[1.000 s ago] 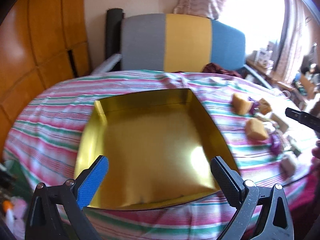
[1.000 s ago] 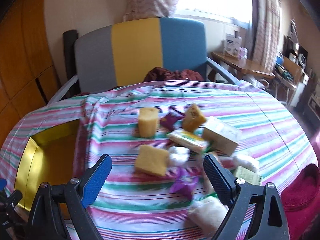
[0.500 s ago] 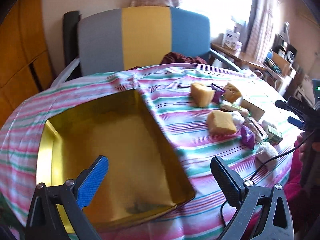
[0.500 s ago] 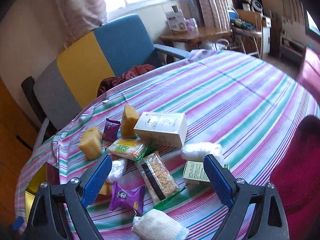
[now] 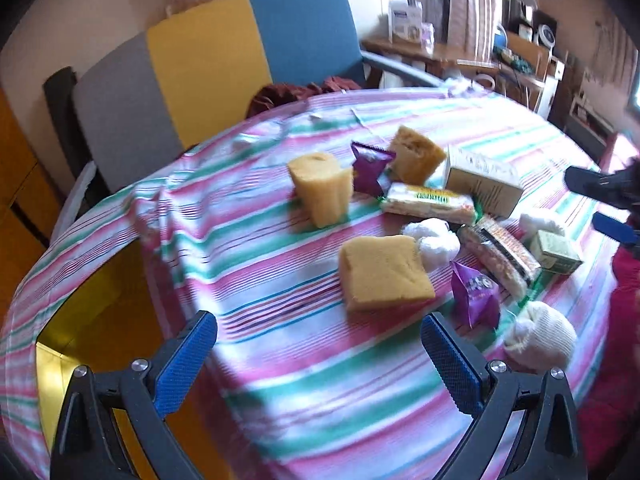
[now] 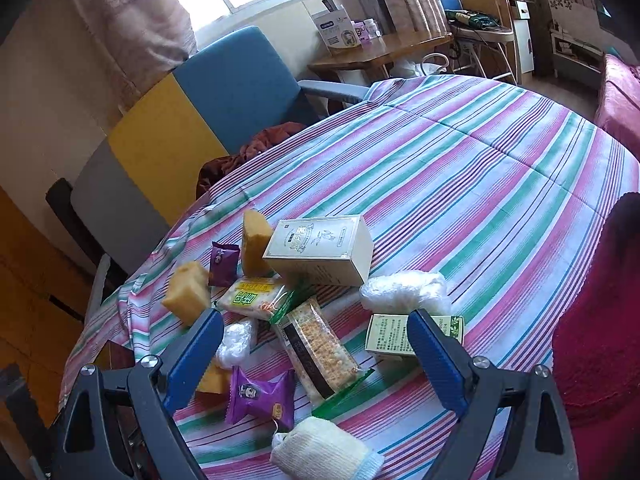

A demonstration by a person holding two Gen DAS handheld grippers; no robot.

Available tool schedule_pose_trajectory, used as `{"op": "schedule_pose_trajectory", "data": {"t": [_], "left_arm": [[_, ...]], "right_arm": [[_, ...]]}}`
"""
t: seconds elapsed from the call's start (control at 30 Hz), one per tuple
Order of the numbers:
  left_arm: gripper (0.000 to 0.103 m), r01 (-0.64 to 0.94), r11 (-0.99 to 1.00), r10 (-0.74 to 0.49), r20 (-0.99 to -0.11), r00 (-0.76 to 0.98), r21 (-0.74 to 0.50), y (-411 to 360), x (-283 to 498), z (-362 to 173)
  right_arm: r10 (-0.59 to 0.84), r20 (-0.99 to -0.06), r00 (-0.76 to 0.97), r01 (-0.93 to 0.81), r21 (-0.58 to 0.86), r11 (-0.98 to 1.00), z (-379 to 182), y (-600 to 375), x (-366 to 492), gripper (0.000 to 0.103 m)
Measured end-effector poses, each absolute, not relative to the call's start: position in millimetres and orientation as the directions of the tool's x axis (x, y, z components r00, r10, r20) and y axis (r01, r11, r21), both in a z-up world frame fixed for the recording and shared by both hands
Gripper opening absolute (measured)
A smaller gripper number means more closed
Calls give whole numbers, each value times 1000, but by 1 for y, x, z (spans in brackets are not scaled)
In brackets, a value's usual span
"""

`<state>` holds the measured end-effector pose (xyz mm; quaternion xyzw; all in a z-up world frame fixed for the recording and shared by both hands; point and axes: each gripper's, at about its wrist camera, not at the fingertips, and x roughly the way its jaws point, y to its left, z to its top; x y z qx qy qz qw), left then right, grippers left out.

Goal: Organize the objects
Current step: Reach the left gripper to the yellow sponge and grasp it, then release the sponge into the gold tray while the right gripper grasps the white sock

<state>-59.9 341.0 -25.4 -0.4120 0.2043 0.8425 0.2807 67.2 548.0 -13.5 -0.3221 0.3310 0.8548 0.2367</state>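
Behind the cluttered snacks (image 6: 312,344) stands a tricolour chair (image 6: 192,120).

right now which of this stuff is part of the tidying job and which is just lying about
Part of the job:
- gold tray
- three yellow sponges
- purple snack packets
- cream box
- green box
- snack bars
- white bundles
- left gripper and right gripper, both open and empty

Just lying about:
- armchair
- dark red cloth
- side table
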Motion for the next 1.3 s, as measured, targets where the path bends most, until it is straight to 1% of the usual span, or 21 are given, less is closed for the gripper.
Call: {"op": "schedule_pose_trajectory", "data": {"t": [0.13,0.2,0.37,0.4,0.43,0.47,0.53,0.57,0.7,0.8,1.0,1.1,1.2,1.3], "left_arm": [[102,-661,-739,283,-831,-479,130,371,-71,-45],[100,-667,-735,284,-840,-463,120,381,-77,-50],[99,-681,-724,276,-858,-434,111,404,-88,-63],[95,-683,-722,273,-860,-431,113,406,-89,-66],[88,-683,-721,267,-865,-425,113,409,-92,-70],[84,-687,-721,268,-874,-405,97,410,-95,-75],[67,-695,-718,299,-891,-341,25,408,-100,-82],[67,-693,-721,308,-893,-328,6,407,-101,-83],[64,-691,-723,339,-872,-354,-1,395,-92,-74],[64,-699,-715,360,-861,-359,-7,383,-81,-64],[64,-688,-724,408,-840,-358,-58,349,-61,-45],[64,-685,-725,425,-827,-367,-69,329,-50,-36],[64,-679,-729,441,-817,-371,-85,313,-45,-29],[64,-670,-734,464,-802,-377,-110,296,-40,-21]], "right_arm": [[174,-716,-677,-618,423,-663,-16,550,66,95],[166,-720,-674,-618,427,-660,-18,550,66,95],[150,-728,-669,-616,430,-660,-21,550,64,95],[148,-729,-668,-616,430,-660,-22,549,63,95],[145,-731,-667,-616,431,-660,-22,549,63,95],[143,-731,-667,-615,431,-660,-23,549,63,95],[138,-735,-664,-614,430,-662,-23,549,62,95],[133,-737,-662,-612,430,-664,-24,549,61,95],[103,-764,-637,-600,407,-689,-30,542,53,95],[50,-789,-612,-580,404,-707,-38,536,45,95],[14,-839,-544,-568,356,-742,-48,525,36,95],[3,-877,-480,-548,296,-783,-51,513,32,95],[-13,-911,-412,-489,233,-840,-55,496,30,95],[2,-937,-349,-438,161,-885,-57,484,32,95]]}}
